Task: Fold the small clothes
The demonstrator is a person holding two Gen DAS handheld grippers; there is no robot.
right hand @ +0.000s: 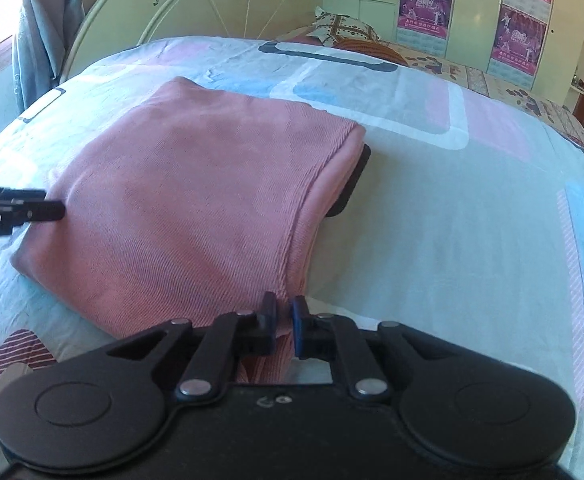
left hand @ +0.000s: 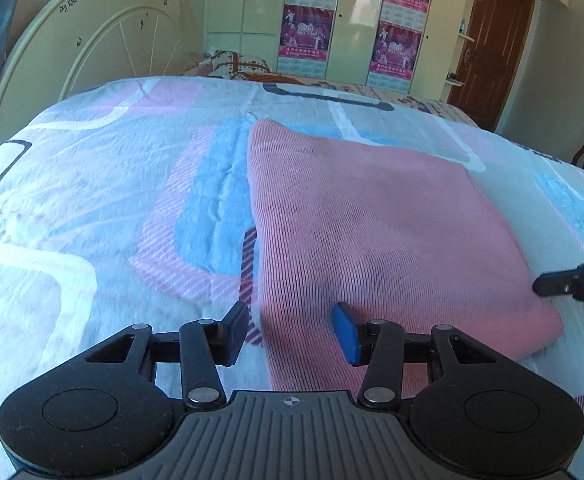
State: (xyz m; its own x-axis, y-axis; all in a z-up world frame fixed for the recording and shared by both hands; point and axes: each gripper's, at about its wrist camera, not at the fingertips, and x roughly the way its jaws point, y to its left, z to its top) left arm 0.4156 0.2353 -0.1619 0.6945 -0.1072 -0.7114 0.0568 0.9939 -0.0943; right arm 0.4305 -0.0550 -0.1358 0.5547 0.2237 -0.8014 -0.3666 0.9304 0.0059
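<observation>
While daylight fell across the room, the bed (left hand: 91,208) filled most of both views, covered by a pale quilt (right hand: 432,216) printed with blue, pink and white rounded blocks. Behind it stood a cream arched headboard (left hand: 103,40), a run of pale green wardrobe doors (left hand: 348,20) hung with purple posters (left hand: 306,32), and a brown door (left hand: 492,52) at the far right. A patterned pillow (right hand: 344,28) lay near the head of the bed, and a blue-grey curtain (right hand: 35,36) hung at the left of the right wrist view.

On the quilt lay the pink ribbed garment (left hand: 372,216), folded into a thick, roughly rectangular stack and resting flat towards the near side of the bed. A dark flat object (right hand: 352,184) poked out from under its right edge; what it was could not be told.

The left gripper (left hand: 292,332) hovered over the garment's near left edge with its jaws partly open, one finger above the quilt, the other above the pink fabric, nothing pressed between them. The right gripper (right hand: 283,316) had its jaws almost closed, pinching the garment's near right corner, where a fold of pink cloth ran between the pads.
</observation>
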